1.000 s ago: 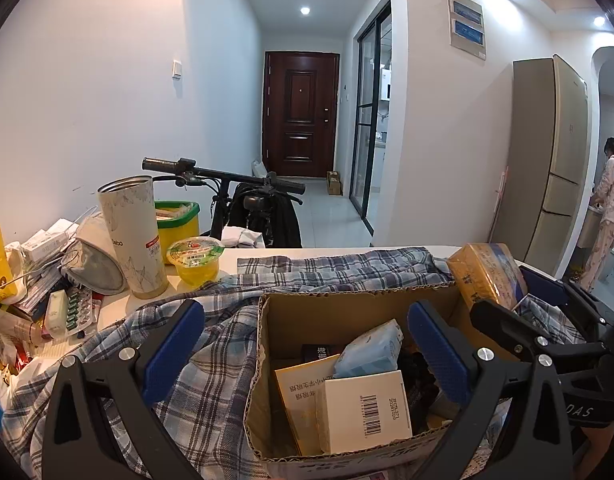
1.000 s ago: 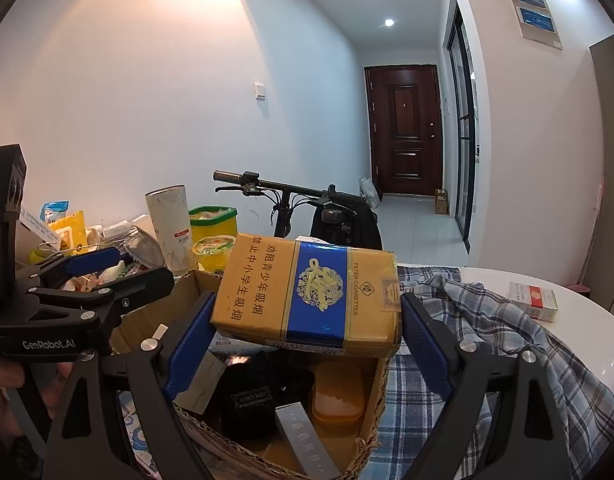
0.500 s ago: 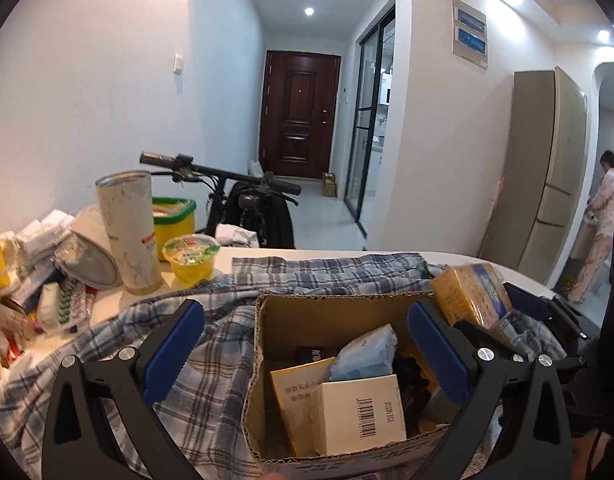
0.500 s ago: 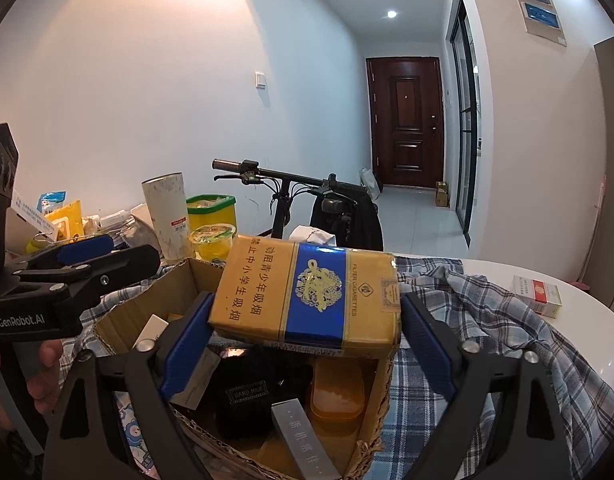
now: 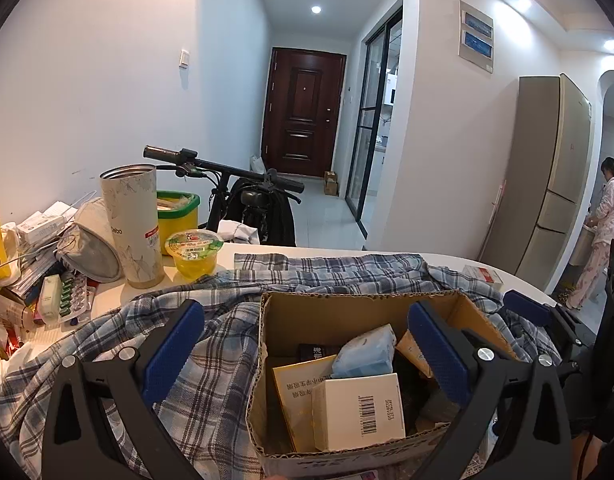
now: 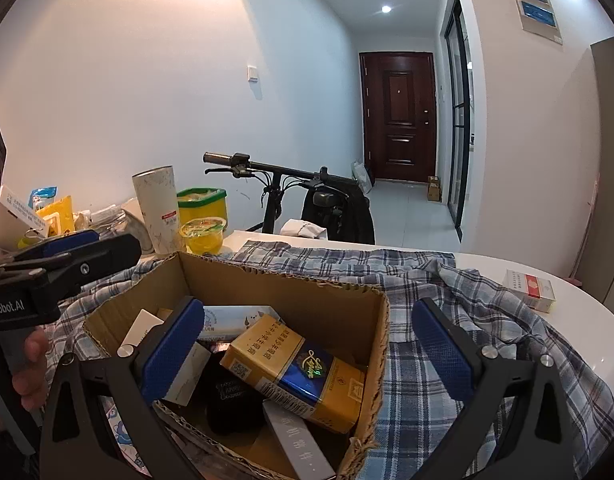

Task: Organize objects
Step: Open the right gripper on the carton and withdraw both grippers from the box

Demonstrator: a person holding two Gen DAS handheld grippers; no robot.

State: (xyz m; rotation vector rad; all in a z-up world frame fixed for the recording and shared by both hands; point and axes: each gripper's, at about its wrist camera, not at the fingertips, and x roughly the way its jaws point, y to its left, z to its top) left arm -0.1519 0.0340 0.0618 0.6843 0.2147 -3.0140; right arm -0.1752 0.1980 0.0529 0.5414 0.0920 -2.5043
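Note:
An open cardboard box (image 6: 331, 300) sits on a plaid shirt (image 6: 419, 368) on the white table. A yellow and blue cigarette carton (image 6: 295, 372) lies tilted inside it, among a white box (image 5: 359, 412), a blue tissue pack (image 5: 365, 354) and other items. My right gripper (image 6: 307, 356) is open and empty, just above the box over the carton. My left gripper (image 5: 307, 354) is open and empty over the box's near left side. It also shows in the right wrist view (image 6: 67, 260).
At the left stand a tall patterned cup (image 5: 133, 220), a jelly cup (image 5: 193, 254), a yellow tub (image 5: 177, 216) and a heap of small packs (image 5: 47, 272). A red and white pack (image 6: 529, 290) lies at the right. A bicycle (image 5: 243, 192) stands behind the table.
My right gripper opened and let go of the cigarette carton, which now lies in the box. The left gripper stayed open and shifted slightly.

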